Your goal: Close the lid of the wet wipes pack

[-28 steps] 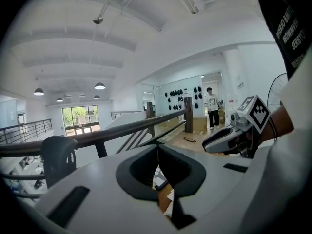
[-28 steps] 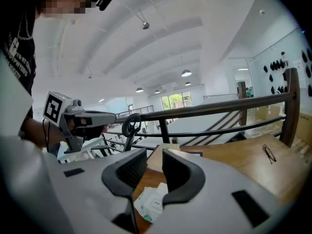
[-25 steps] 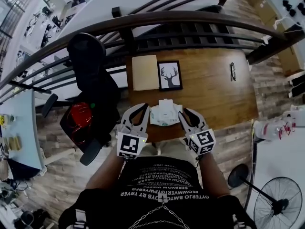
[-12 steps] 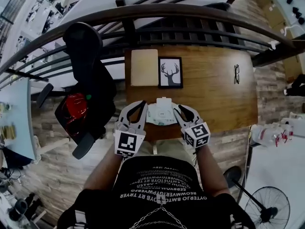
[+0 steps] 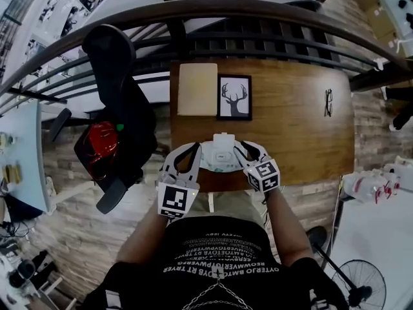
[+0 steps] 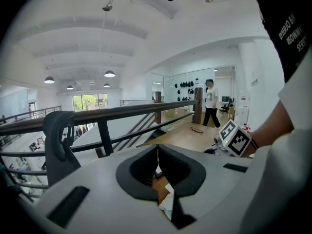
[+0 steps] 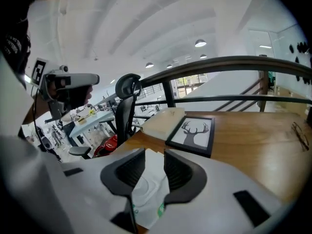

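Observation:
The white wet wipes pack (image 5: 221,155) lies at the near edge of the wooden table (image 5: 297,128); a white flap sticks out on its far side. My left gripper (image 5: 195,148) sits at the pack's left end, its jaws shut to a thin slit with nothing in them. In the left gripper view (image 6: 157,152) a corner of the pack (image 6: 167,204) shows below the jaws. My right gripper (image 5: 244,148) is at the pack's right end. Its jaws (image 7: 155,162) have just been opening and stand apart, with the pack (image 7: 146,189) visible between and beyond them, untouched by the pads.
A framed deer picture (image 5: 234,97) and a tan board (image 5: 197,89) lie behind the pack. Glasses (image 5: 329,102) rest at the table's right. A black chair (image 5: 113,63) with a red item (image 5: 103,141) stands to the left. A dark railing (image 5: 258,18) runs behind the table.
Both grippers have come down and forward to the pack's two ends, the right one farther. The right jaws stand wider than before.

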`<action>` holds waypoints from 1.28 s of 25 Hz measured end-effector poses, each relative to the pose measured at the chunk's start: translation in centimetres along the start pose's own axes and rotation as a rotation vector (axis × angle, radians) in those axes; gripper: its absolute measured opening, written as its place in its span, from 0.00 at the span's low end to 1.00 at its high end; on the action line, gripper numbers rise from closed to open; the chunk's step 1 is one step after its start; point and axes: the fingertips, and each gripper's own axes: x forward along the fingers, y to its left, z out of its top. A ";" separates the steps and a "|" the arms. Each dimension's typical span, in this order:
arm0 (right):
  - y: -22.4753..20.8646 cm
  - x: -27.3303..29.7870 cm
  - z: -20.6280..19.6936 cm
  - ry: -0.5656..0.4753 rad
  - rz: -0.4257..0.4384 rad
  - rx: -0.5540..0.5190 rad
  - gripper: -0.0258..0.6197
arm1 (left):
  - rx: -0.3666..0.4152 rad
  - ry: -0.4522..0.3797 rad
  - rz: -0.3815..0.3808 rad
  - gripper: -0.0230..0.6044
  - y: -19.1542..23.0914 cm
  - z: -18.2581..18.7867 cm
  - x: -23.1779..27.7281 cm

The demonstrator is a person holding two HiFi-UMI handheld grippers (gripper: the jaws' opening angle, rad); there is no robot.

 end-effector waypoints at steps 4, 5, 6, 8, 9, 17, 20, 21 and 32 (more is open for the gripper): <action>-0.7 1.9 -0.9 0.029 0.032 0.001 0.25 | 0.003 0.030 -0.014 0.08 -0.4 -0.8 0.2; -0.9 2.3 -1.1 0.039 0.040 0.003 0.26 | 0.002 0.039 -0.013 0.08 -0.5 -1.1 0.2; -1.2 2.8 -1.3 0.054 0.045 0.006 0.27 | -0.002 0.048 -0.009 0.08 -0.4 -1.4 0.2; -1.7 3.7 -2.0 0.094 0.054 0.012 0.29 | -0.011 0.063 0.000 0.08 0.0 -2.1 0.1; -1.8 4.3 -2.4 0.116 0.061 0.015 0.31 | -0.014 0.070 0.005 0.08 0.1 -2.4 0.1; -2.1 6.4 -4.6 0.221 0.110 0.048 0.36 | -0.027 0.087 0.019 0.08 0.2 -3.2 0.4; -2.3 7.0 -5.1 0.244 0.121 0.059 0.38 | -0.032 0.082 0.021 0.08 0.1 -2.9 0.8; -2.3 7.2 -5.3 0.250 0.126 0.063 0.39 | -0.033 0.080 0.022 0.08 0.1 -2.8 0.9; -2.1 7.6 -5.4 0.261 0.220 0.075 0.33 | -0.021 0.078 0.015 0.08 -0.3 -2.1 1.7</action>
